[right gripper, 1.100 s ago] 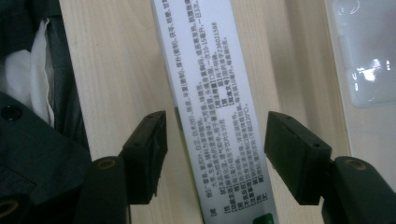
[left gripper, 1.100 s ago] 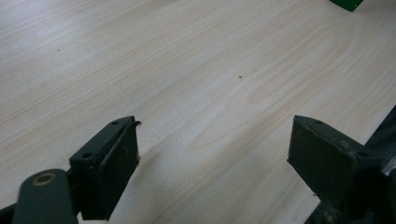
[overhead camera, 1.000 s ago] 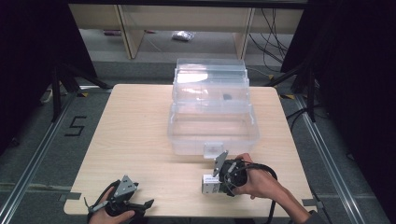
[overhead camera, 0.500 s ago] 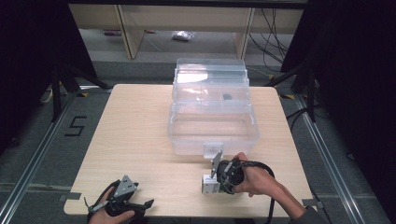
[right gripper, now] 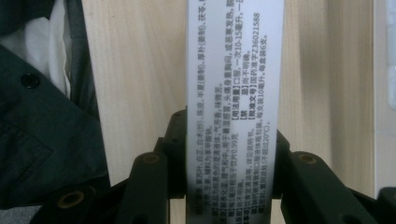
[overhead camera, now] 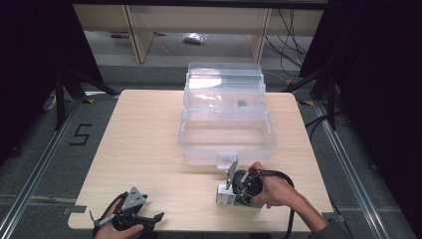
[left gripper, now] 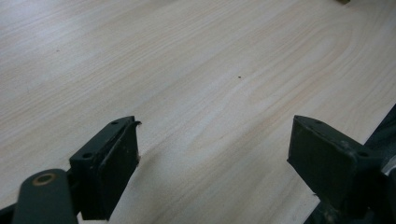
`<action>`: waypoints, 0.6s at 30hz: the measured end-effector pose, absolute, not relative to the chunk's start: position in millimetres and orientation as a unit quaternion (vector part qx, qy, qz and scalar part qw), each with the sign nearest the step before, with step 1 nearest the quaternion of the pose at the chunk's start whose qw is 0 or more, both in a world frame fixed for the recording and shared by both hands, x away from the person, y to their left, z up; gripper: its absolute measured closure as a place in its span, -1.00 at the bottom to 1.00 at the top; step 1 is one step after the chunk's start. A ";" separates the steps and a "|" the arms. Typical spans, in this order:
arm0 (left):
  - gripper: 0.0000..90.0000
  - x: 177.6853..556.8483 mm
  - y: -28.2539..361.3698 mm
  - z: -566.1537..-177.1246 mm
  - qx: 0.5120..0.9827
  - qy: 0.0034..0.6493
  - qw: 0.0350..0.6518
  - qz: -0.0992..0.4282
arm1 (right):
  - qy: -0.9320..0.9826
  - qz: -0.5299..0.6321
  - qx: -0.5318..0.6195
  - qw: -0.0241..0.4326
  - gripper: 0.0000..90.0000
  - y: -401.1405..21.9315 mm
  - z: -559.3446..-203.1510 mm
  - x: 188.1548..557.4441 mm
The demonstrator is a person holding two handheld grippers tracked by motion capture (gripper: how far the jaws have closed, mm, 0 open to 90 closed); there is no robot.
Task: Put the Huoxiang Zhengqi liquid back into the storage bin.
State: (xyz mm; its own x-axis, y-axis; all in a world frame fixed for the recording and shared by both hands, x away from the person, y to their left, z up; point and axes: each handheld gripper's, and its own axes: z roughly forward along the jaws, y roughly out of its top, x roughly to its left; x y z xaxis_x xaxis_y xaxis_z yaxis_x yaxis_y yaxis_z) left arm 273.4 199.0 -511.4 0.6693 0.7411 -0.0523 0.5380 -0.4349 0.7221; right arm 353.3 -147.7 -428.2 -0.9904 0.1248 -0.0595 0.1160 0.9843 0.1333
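Note:
A white carton (right gripper: 233,93) printed with small black text stands upright between the jaws of my right gripper (right gripper: 231,154), which is shut on its narrow sides. In the high view this carton (overhead camera: 224,195) rests on the table (overhead camera: 144,149) near the front edge, and the right gripper (overhead camera: 234,191) holds it just in front of a clear plastic box (overhead camera: 226,139). My left gripper (overhead camera: 149,219) lies at the table's front left corner. Its jaws stand wide open over bare wood, with nothing between them (left gripper: 212,149).
The clear box has its lid (overhead camera: 224,89) tilted open at the back and a small latch (overhead camera: 227,160) on its front wall. A small dark item (overhead camera: 242,103) lies inside. Dark clothing (right gripper: 42,116) shows beside the carton. A shelf unit (overhead camera: 199,20) stands beyond the table.
My right gripper and the carton have shifted slightly to the left. The left gripper has not moved.

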 end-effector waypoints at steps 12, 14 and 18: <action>-0.65 273.5 199.7 -511.4 0.837 0.381 0.369 0.135 | 0.994 0.080 0.066 0.032 0.43 -156.8 -407.4 360.1; -0.65 274.2 199.9 -511.3 0.837 0.379 0.371 0.134 | 0.994 0.082 0.059 0.034 0.43 -157.7 -403.7 361.6; -0.65 273.7 199.2 -511.6 0.837 0.381 0.370 0.134 | 0.993 0.082 0.075 0.037 0.43 -159.6 -398.2 360.8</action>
